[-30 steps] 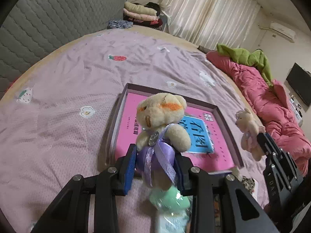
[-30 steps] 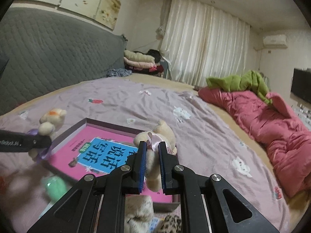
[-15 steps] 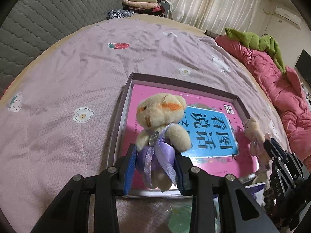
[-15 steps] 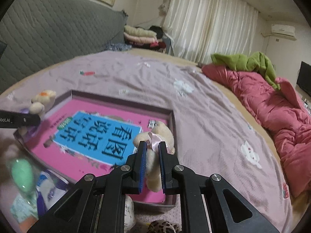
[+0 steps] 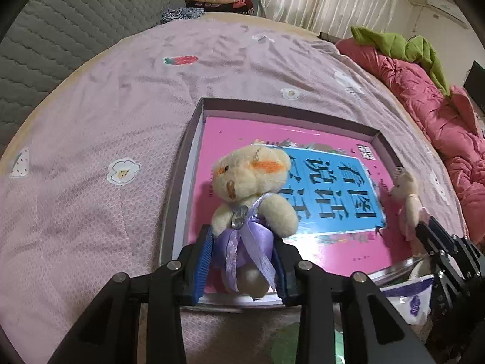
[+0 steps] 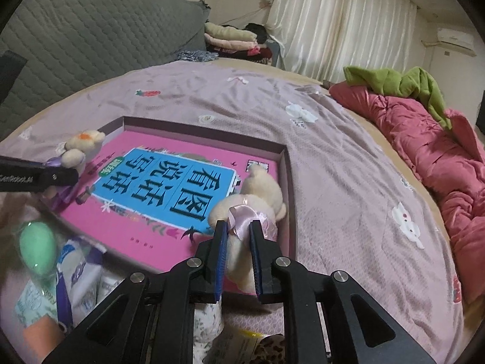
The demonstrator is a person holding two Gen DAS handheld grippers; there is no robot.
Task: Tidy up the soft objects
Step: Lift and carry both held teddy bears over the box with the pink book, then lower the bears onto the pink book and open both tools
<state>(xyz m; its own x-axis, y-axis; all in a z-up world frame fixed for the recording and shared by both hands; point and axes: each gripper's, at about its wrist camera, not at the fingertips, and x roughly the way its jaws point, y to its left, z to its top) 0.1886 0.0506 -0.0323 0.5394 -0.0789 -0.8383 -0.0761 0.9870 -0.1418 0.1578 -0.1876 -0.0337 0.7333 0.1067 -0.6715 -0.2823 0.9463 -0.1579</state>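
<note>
My left gripper [image 5: 241, 236] is shut on a cream teddy bear in a purple ribbon dress [image 5: 251, 188], held over the near left part of a shallow box [image 5: 194, 139] with a pink and blue book [image 5: 330, 194] inside. My right gripper [image 6: 238, 227] is shut on a cream teddy bear in a pink dress [image 6: 254, 194], held over the box's right side [image 6: 286, 163]. Each bear also shows in the other view: the pink one [image 5: 407, 197], the purple one [image 6: 78, 148].
The box lies on a bed with a lilac printed sheet [image 5: 91, 139]. A pink quilt [image 6: 424, 139] with a green cloth lies along the right. A green egg-shaped toy [image 6: 36, 248] and packets [image 6: 78, 273] lie in front of the box. Folded clothes [image 6: 230, 36] are stacked behind.
Both grippers moved forward and down over the box, each still holding its bear. The bears now hang low over the book.
</note>
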